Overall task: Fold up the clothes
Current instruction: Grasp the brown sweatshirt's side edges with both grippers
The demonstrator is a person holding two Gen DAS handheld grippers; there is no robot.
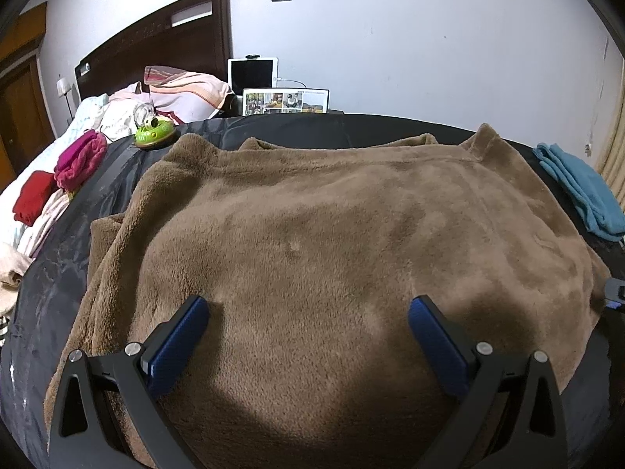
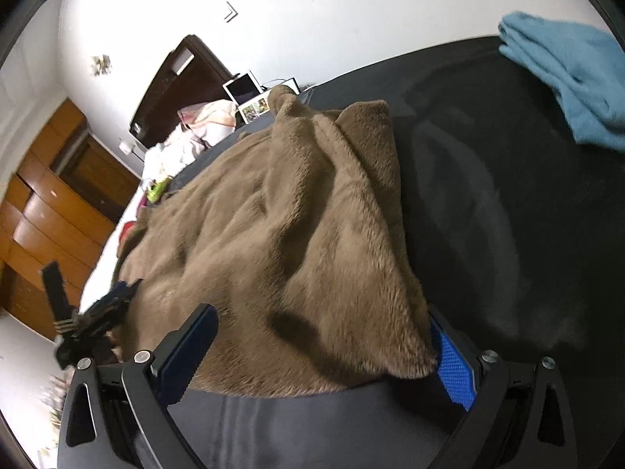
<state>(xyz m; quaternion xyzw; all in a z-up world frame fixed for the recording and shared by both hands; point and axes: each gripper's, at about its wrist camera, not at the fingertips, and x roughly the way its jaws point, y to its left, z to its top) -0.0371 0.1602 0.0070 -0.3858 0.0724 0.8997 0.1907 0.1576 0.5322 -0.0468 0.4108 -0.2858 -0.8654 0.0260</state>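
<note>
Brown fleece garment (image 1: 332, 242) spread across a dark cover (image 1: 117, 179) over a worktop-like surface, collar end far, hem end near, long axis running near to far. Left side doubled over itself, with a folded layer showing along the left edge; right side lying flatter in the left wrist view, bunched into soft ridges in the right wrist view.

Left gripper (image 1: 308, 312) poised over the near middle of the fleece, jaws wide, nothing between them, blue pads (image 1: 183, 336) resting low against the pile or just above it; contact not certain. Right gripper (image 2: 324, 336) at the garment's near right corner (image 2: 410, 351), jaws likewise wide, the corner draped between them and over the right pad (image 2: 453, 375) but not pinched. From the right wrist view, left gripper visible at the far left edge of the fleece.

Judgement: fold only partly made, next move likely a pinch on the near hem and a carry toward the collar, along the long axis. Right gripper the nearer to a graspable edge, corner already inside its opening; left gripper over open cloth, well in from any edge, needing to shift toward the hem first.

Folded teal cloth (image 1: 578, 187) at the right end of the cover, well apart from the fleece. Green toy (image 1: 154, 131) near the far left corner. Beyond, on the left, a bed (image 1: 47, 164) with pink and red clothing (image 1: 78, 160), striped pillow (image 1: 183, 90), dark headboard (image 1: 156, 39).
</note>
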